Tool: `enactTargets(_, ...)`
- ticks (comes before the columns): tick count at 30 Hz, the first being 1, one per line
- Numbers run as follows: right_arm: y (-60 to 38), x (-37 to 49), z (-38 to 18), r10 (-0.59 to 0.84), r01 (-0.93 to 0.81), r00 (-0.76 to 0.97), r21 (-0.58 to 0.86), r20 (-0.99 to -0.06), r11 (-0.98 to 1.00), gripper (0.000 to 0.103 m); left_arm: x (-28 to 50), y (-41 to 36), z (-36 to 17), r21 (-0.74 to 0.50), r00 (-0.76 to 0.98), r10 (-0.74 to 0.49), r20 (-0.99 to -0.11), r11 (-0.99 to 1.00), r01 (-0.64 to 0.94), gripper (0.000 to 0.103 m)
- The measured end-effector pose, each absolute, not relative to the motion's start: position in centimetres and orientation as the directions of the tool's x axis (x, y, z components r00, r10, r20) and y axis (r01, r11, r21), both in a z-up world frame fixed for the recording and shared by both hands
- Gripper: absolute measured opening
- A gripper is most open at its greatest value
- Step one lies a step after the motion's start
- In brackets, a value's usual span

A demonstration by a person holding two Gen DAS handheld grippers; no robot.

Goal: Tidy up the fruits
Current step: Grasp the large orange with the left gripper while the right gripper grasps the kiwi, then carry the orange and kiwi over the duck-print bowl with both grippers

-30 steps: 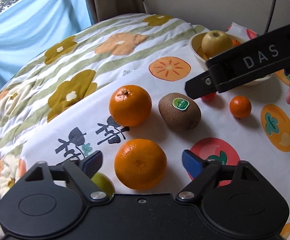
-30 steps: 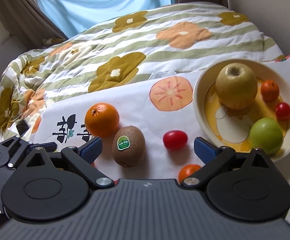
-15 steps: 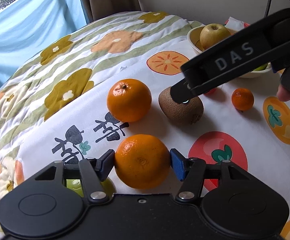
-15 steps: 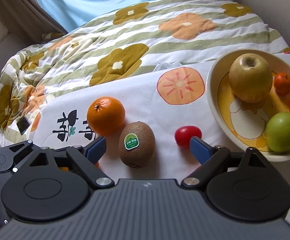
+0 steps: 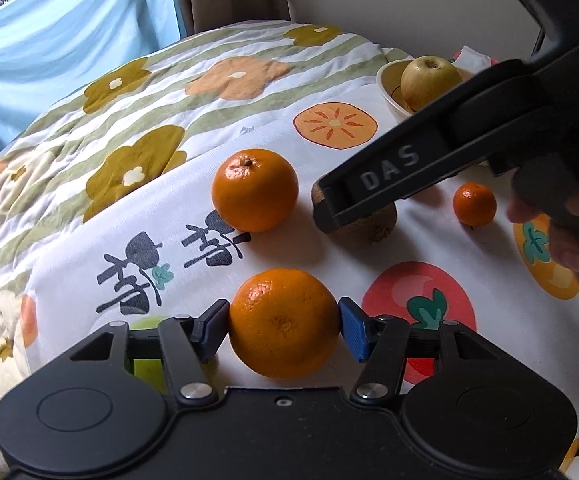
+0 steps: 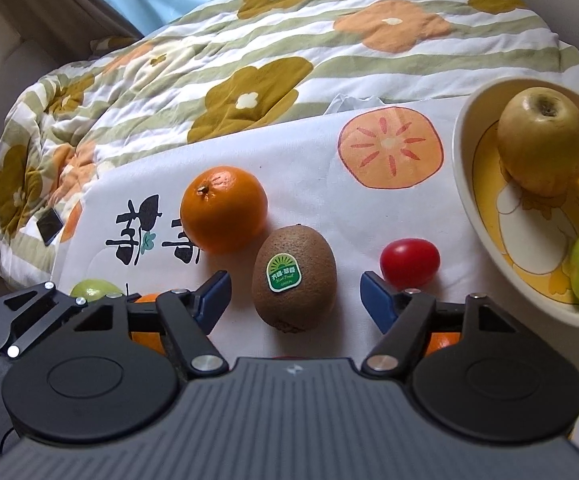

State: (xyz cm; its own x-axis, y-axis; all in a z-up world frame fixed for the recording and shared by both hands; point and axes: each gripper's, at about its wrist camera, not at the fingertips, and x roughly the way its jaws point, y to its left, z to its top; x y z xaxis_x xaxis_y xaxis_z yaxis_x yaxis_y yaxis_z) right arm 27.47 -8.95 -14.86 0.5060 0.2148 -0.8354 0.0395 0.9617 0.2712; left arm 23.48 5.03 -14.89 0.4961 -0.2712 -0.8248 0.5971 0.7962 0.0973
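The left hand-held gripper [image 5: 283,326] has its blue pads pressed against both sides of a large orange [image 5: 284,322] on the printed cloth [image 5: 429,240]. The right hand-held gripper [image 6: 295,300] is spread wide around a kiwi [image 6: 294,278], with gaps on either side. The round orange could slip from its narrow pinch once lifted. The two tools work close together and may knock each other. A second orange [image 6: 224,209] sits just ahead-left of the kiwi, and a red tomato [image 6: 409,263] lies beside the right finger on the way to the bowl [image 6: 465,184] ahead-right.
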Motion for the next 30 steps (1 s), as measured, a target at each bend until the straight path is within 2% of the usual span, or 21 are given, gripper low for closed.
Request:
enactTargets(3, -8.8, 27.8, -15.1, 0.216, 0.036, 0.501, 0.27, -0.838, 0.962, 0.079, 23.2, 5.0, -14.8, 0.09, 0.496, -0.273, -0.824, 0.801, 0.591, 0.063)
enactTargets(12, -8.5, 28.2, -15.7, 0.197, 0.026, 0.489, 0.24, -0.85, 0.97, 0.075, 22.3, 5.4, -14.1, 0.071, 0.514, -0.284, -0.81, 0.822, 0.565, 0.063)
enactTargets(14, -8.4, 28.3, -15.8, 0.2, 0.017, 0.488, 0.238, -0.85, 0.971, 0.071, 22.2, 5.6, -13.9, 0.066, 0.519, -0.284, -0.806, 0.829, 0.555, 0.063)
enactTargets(16, -8.3, 28.2, -15.7, 0.203, 0.001, 0.492, 0.233, -0.847, 0.972, 0.063, 21.9, 5.7, -13.7, 0.065, 0.527, -0.28, -0.802, 0.837, 0.544, 0.063)
enactTargets(18, -8.0, 28.0, -15.5, 0.186, -0.009, 0.499, 0.21, -0.847, 0.978, 0.061, 21.6, 6.0, -13.4, 0.065, 0.537, -0.276, -0.797, 0.845, 0.531, 0.063)
enactTargets(21, -7.8, 27.4, -15.0, 0.164, -0.021, 0.514, 0.179, -0.842, 0.984, 0.061, 21.2, 6.4, -12.9, 0.048, 0.544, -0.28, -0.791, 0.858, 0.511, 0.063)
enactTargets(30, -10.2, 24.3, -11.1, 0.172, -0.011, 0.586, 0.205, -0.792, 0.979, 0.06, 19.6, 5.9, -10.1, 0.031, 0.583, -0.296, -0.756, 0.874, 0.484, 0.063)
